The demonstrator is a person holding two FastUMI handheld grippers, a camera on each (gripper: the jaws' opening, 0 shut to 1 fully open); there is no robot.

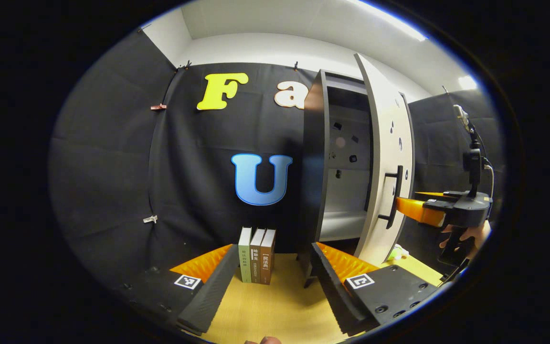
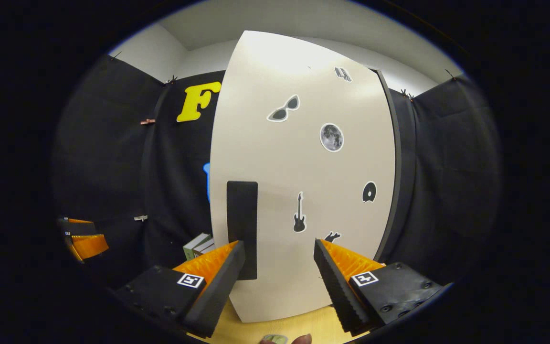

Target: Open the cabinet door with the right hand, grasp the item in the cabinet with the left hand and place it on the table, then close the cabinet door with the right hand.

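- Pale, matte board makes up the cabinet door [image 2: 303, 191], which stands partly swung out from the dark cabinet [image 1: 314, 167] on the wooden table [image 1: 265, 306]; stickers of sunglasses, a moon and a guitar dot its outer face.
- In the right gripper view, the right gripper [image 2: 279, 267] faces the door head-on, its fingers spread wide. The black door handle [image 2: 242, 229] stands upright just beside the left-hand finger, which overlaps its lower end; whether that finger touches it cannot be told.
- In the left gripper view, the same gripper [image 1: 406, 206] reaches in level from the right, its fingers at the handle [image 1: 393, 196] on the door [image 1: 389, 162]. A hand [image 1: 466, 236] grips it from below, and a camera post rises from its body.
- The left gripper [image 1: 275, 272] hangs low over the table, level and pointing at the back wall, fingers wide apart and empty.
- Three books [image 1: 257, 255] stand upright side by side on the table between those fingers but farther off, against the wall and just left of the cabinet. Their top corner [image 2: 198, 244] peeks out past the door's edge in the right gripper view.
- Inside the cabinet, the white shelf [image 1: 344, 224] and back panel show through the gap; small dark marks sit on the back panel, too small to make out.
- The left gripper [image 2: 84, 241] also sits at the far left edge of the right gripper view, well apart from the door.
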